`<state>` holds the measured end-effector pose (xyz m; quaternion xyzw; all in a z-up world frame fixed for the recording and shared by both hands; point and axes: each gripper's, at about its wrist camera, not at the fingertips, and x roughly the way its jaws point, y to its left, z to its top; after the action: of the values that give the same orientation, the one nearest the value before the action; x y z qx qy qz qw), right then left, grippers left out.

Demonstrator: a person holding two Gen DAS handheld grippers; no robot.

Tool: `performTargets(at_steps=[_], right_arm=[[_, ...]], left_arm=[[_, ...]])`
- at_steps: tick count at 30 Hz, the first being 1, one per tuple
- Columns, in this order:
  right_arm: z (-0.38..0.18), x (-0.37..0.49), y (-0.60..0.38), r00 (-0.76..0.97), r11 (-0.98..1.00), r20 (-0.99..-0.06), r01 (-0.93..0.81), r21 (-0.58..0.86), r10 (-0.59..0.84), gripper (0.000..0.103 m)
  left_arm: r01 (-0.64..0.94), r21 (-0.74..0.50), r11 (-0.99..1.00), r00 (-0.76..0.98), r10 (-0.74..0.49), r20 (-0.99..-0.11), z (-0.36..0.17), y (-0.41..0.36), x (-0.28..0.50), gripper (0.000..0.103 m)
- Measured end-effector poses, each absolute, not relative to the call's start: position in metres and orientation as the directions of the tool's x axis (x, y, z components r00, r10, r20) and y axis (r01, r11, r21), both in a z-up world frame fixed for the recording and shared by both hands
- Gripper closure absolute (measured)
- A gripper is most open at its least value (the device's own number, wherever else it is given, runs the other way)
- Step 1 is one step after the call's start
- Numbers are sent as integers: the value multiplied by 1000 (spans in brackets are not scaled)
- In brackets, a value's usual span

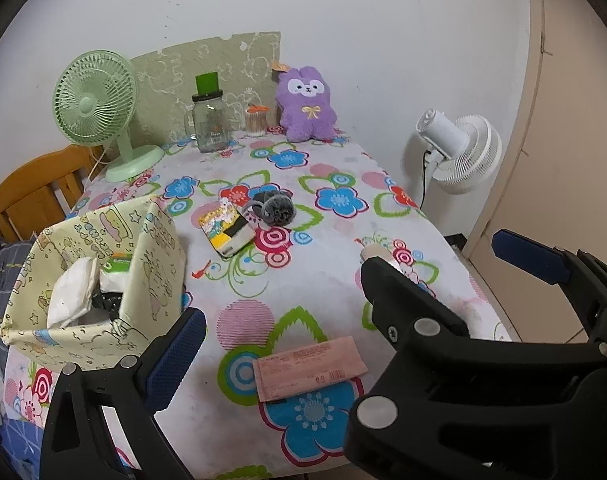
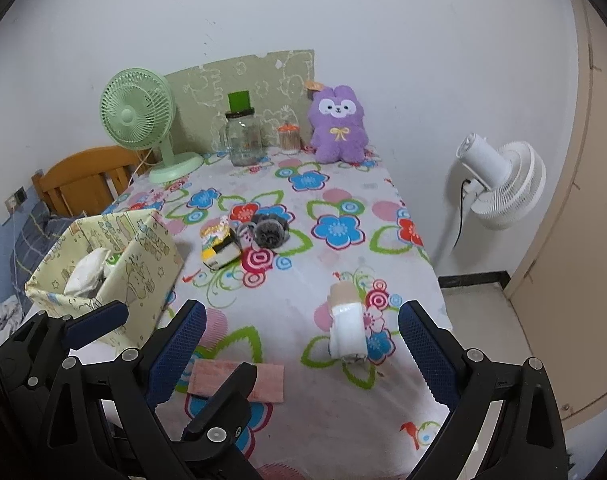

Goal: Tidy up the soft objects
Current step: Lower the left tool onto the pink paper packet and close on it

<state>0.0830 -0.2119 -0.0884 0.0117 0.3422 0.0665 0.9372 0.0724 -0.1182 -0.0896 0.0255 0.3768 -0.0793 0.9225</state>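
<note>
Floral tablecloth (image 2: 327, 400) covers the table against a white wall; fans stand behind and beside it. Your right gripper (image 2: 301, 344) is released, jaws spread, with the rolled white cloth (image 2: 347, 328) lying between them just ahead. Left gripper (image 1: 279, 312) is also released and holds nothing. Roll looks light and squashy: pinch it across its middle. Fabric box (image 2: 143, 264) sits at left, partly filled.

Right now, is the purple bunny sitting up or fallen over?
Sitting up. The purple bunny stands upright at the table's far end against the wall, face forward, feet on the flowered cloth.
</note>
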Motion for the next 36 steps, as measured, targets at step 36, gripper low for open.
performTargets(at_steps=[36], right_arm=[[-176,88,-206,668,994,-736,-54,94,106,5]], left_arm=[[273,33,962,586,-139,-798,-170,-115,79,1]])
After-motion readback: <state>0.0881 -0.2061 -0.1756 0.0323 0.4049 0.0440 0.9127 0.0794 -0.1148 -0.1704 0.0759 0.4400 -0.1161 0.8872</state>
